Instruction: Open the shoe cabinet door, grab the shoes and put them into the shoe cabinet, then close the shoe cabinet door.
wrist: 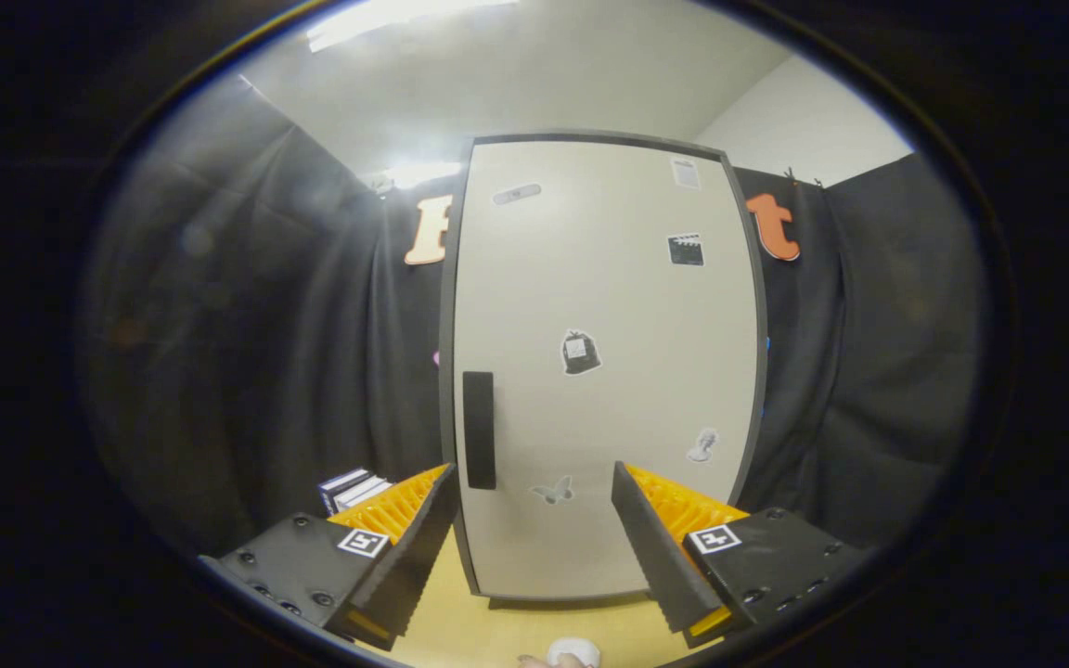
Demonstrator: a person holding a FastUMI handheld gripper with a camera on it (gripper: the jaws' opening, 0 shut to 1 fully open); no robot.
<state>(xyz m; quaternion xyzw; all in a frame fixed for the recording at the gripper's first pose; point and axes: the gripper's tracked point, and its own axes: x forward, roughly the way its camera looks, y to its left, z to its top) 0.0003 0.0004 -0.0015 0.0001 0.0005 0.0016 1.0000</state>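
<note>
With its two fingers spread wide and nothing between them, the gripper hangs released in front of the shoe cabinet, touching nothing. Each finger is a wedge-shaped block with a ribbed inner face, and each carries a small square marker on its flat top, at lower left and lower right of the frame. The cabinet fills the centre of the frame, beyond the fingers: a tall, smooth, pale door inside a thin dark frame, shut flat. A dark, upright, rectangular handle sits near the door's left edge, just above the left finger's tip. Several small flat stickers dot the door, among them a butterfly shape low between the fingers and a dark bag shape at the middle. The cabinet stands on a smooth yellowish wooden floor. At the bottom of the frame a small rounded white thing lies on that floor; whether it is a shoe I cannot tell. Left of the left finger stands a small stack of striped boxes against the draped black cloth wall.
</note>
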